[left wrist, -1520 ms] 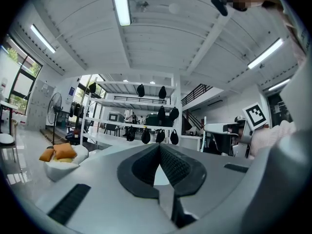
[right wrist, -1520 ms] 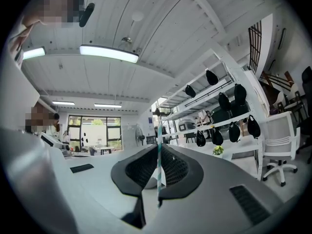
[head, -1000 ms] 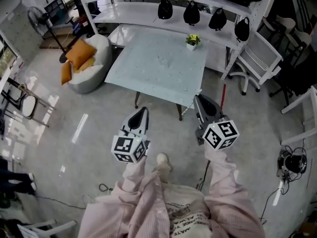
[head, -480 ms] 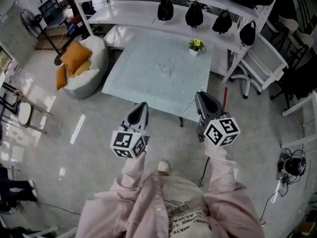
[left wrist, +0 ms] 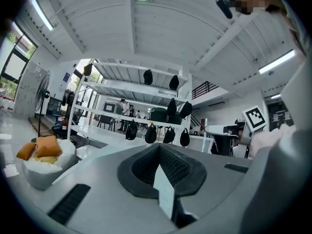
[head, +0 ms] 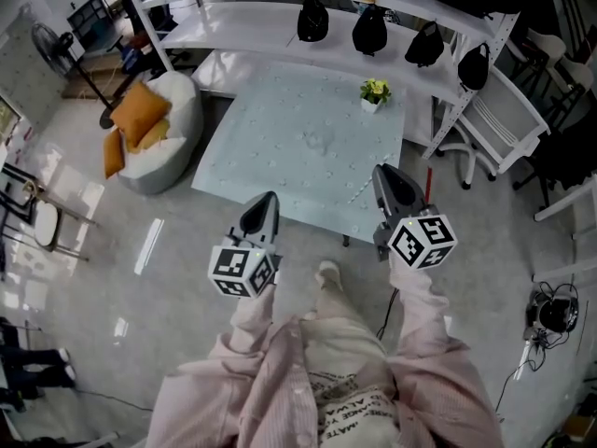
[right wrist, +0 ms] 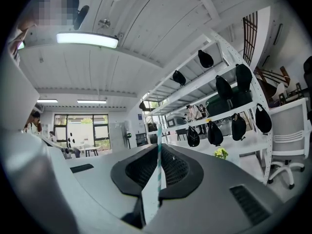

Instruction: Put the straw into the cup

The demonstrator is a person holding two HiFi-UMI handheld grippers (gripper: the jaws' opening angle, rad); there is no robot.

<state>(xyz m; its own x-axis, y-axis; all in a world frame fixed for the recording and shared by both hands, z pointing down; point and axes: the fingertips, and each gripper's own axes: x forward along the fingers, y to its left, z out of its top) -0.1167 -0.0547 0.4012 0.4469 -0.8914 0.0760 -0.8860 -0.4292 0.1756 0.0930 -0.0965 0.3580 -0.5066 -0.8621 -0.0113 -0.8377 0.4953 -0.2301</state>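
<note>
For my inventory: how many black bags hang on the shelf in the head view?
4 black bags in a row behind the table: left, second, third, rightmost. Others may be hidden.

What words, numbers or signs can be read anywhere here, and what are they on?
None reads clearly.
Print on the person's top: black letters, upside down and creased, too blurred to read.
Left cube and right cube: black-and-white square markers, no words.
</note>
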